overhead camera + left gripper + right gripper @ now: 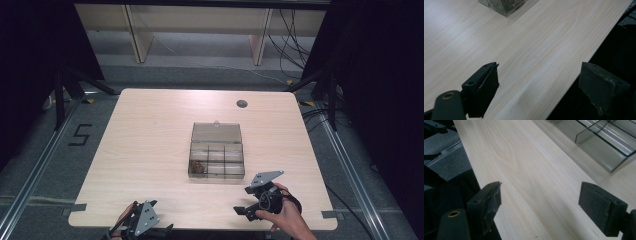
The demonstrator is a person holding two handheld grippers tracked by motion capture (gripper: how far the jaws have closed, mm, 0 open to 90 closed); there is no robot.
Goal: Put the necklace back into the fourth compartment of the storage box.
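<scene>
Work looks barely begun, judging by both tools sitting back at the near table [150, 150] edge. Left gripper [134, 220]: jaws spread wide, nothing btwn them, hovering over the near edge. Right gripper [250, 204]: also spread wide, empty, just short of the box. Clear compartment box [216, 159] sits mid-table, lid [216, 132] open; small brownish bits [198, 167] in its near-left cell, other cells look empty. Nothing grasped yet.

The right gripper [540, 202] hangs over the pale wooden table [524, 170] with its two black jaws spread wide and nothing between them. The clear plastic compartment box [599, 142] sits on the table beyond the right-hand jaw, well apart from it, its dividers showing. The left-hand jaw sits over the table's edge, grey floor [446, 157] beyond.
</scene>
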